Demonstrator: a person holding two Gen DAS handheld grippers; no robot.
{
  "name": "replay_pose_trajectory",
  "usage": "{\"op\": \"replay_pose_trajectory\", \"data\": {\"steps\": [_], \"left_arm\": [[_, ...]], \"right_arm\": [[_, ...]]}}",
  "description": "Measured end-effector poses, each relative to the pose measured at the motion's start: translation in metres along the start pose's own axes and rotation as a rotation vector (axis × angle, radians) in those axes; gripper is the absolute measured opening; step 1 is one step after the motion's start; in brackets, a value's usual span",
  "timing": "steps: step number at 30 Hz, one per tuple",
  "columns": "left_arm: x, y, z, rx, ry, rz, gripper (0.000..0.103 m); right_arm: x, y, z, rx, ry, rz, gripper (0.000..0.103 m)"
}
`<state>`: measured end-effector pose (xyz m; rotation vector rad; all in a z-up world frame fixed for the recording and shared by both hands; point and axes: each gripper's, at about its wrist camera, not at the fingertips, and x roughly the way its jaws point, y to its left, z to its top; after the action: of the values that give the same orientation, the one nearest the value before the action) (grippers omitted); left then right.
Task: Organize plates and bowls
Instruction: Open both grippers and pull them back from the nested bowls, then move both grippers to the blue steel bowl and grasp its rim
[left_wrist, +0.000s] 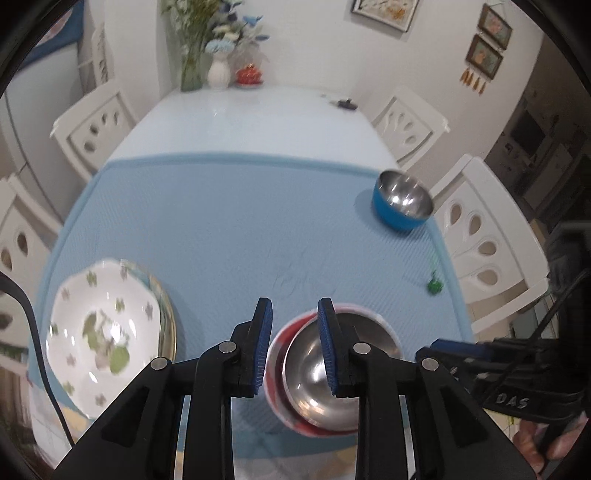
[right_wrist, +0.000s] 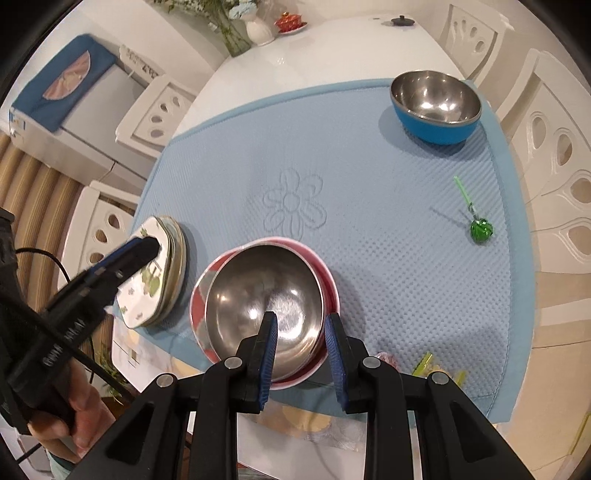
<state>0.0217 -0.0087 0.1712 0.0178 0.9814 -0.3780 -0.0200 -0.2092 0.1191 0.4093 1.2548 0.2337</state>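
A pale blue mat (right_wrist: 369, 192) embossed with a flower covers the white worktop (right_wrist: 332, 48). A white plate (left_wrist: 99, 332) bears green leaf prints; one steel bowl (right_wrist: 436, 107) is blue outside, another (right_wrist: 258, 295) nests in red.

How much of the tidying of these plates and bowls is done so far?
Partly done. The plates already sit in one stack at the mat's left edge, and a steel bowl is nested, tilted, in the red bowl. Right now the right gripper straddles the near rim of those nested bowls, while the left gripper holds nothing. The blue bowl stands apart at the far right, apparently still to be gathered.
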Motion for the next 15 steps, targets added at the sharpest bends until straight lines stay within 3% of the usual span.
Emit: {"op": "replay_pose_trajectory", "data": {"steps": [6, 10, 15], "left_arm": [[-0.009, -0.034, 0.041, 0.145, -0.067, 0.0, 0.023], [-0.006, -0.058, 0.073, 0.236, -0.104, -0.014, 0.027], [0.026, -0.077, 0.103, 0.287, -0.068, -0.031, 0.027]], "right_arm": [[-0.024, -0.016, 0.015, 0.043, -0.07, 0.003, 0.026], [-0.048, -0.039, 0.03, 0.119, -0.164, -0.007, 0.026], [-0.068, -0.077, 0.05, 0.227, -0.236, -0.042, 0.026]]}}
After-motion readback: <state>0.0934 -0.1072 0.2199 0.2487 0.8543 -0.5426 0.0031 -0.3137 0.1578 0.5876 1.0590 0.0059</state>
